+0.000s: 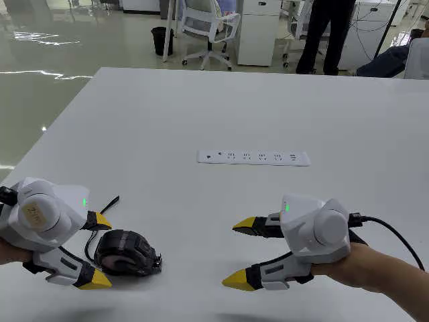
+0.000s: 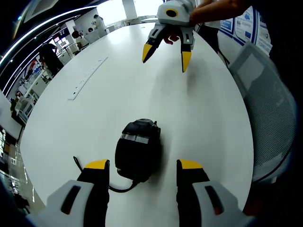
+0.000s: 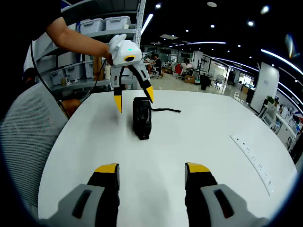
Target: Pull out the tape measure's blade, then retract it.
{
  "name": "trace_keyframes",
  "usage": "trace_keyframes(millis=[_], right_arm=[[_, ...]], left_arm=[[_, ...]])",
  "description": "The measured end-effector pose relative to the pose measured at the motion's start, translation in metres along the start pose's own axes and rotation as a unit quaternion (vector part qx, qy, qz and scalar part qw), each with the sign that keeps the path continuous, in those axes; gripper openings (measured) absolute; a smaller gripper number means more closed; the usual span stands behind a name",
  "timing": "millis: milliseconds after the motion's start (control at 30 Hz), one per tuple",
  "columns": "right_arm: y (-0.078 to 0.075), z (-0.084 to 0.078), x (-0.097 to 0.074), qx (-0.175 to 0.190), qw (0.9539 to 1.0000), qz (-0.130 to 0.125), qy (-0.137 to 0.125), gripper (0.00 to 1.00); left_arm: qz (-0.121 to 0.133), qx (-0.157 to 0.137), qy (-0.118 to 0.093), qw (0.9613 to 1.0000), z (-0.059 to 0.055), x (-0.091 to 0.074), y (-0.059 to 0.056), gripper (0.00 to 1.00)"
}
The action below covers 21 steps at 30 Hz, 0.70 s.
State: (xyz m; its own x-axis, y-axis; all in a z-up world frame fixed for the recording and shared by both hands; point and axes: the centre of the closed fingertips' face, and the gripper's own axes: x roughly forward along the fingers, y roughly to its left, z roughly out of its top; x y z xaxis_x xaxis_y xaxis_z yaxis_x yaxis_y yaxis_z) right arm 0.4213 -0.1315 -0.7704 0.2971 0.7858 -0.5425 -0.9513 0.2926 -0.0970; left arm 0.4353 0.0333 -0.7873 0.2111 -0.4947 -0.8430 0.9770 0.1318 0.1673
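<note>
Tape measure (image 1: 126, 252): a black case is laid on the white worktop (image 1: 201, 107), to the near left of the power strip (image 1: 255, 157) and well apart from it.
Strap (image 1: 107, 203): a thin black cord is trailed from the case across the worktop, on the side turned away from the power strip.
Left claw (image 1: 102, 250): the jaws are spread apart, and the case is bracketed between their yellow tips. Whether either tip is touching it cannot be told.
Right claw (image 1: 232, 255): the jaws are spread apart, with nothing held between them. It is held on the near side of the power strip, and its tips are pointed toward the case.
Power strip: a long white bar is laid flat on the worktop, beyond both claws.
</note>
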Motion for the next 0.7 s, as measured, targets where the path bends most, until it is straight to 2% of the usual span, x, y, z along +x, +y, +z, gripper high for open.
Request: trace_keyframes(millis=[700], right_arm=[[0.001, 0.005, 0.050, 0.002, 0.9998, 0.021, 0.003, 0.50]], left_arm=[[-0.043, 0.048, 0.026, 0.9976, -0.008, 0.016, 0.003, 0.39]])
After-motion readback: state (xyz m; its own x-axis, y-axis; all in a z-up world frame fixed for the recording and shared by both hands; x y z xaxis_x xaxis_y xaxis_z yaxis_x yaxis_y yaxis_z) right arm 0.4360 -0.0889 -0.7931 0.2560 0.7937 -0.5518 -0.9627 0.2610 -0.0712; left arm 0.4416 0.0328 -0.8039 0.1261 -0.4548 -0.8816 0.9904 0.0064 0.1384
